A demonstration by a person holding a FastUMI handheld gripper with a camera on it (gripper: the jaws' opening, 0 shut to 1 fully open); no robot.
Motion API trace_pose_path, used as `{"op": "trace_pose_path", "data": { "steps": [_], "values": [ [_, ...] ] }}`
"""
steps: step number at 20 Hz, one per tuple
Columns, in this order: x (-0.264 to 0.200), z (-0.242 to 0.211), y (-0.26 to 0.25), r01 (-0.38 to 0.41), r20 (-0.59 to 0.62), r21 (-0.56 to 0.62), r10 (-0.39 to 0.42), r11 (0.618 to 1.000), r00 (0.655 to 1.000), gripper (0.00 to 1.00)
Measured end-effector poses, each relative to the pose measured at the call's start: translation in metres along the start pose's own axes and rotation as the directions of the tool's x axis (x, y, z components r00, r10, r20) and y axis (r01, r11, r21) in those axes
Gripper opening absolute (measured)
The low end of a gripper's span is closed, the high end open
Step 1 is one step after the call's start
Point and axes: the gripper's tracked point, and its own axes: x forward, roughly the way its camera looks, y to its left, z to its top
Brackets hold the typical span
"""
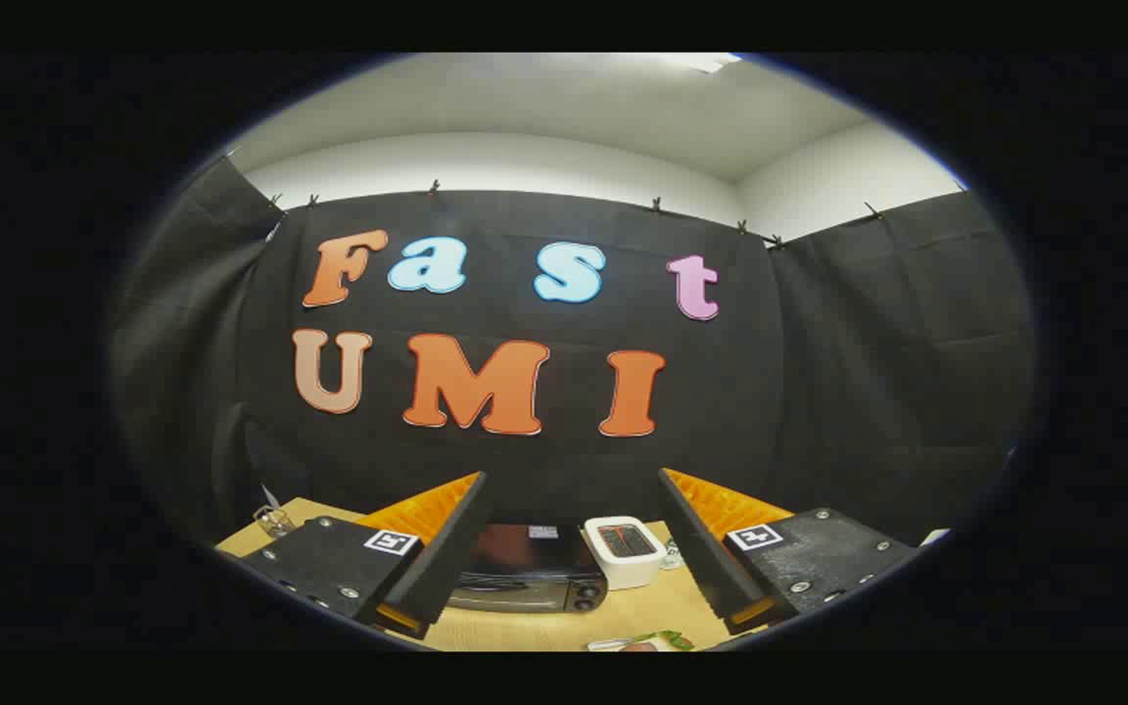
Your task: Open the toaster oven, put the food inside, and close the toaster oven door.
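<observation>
Gripper view. The gripper is held high and well back from the work, its two fingers spread wide with nothing between them. The toaster oven stands on the wooden table, beyond the fingers and seen through the gap between them, nearer the left finger. Its dark top and part of its front are visible, with two knobs at the front right corner. The door appears closed, though the front is seen at a steep angle and the handle cannot be made out clearly.

Task progress, as a judgement: no step is complete. The door is not yet opened, the food is not yet inside, and the closing step follows both. The next step appears to be an approach to the door.

The food is probably the small item at the near table edge, below the fingers, with something green beside it. It is partly cut off, and its kind cannot be told.

Surroundings. A white box-shaped appliance with a dark top panel stands just beside the oven on its right, close to the right finger's line of approach. It could crowd a wide-open gripper near the oven's right side. A small clear object sits at the far left corner of the table, well apart from the oven.
</observation>
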Motion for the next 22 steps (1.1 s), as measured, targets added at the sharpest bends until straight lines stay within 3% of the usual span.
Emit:
{"op": "trace_pose_path", "data": {
  "steps": [22],
  "values": [
    [-0.0055,0.0031,0.0041,-0.020,-0.020,0.033,0.020,0.999,1.000,0.99]
  ]
}}
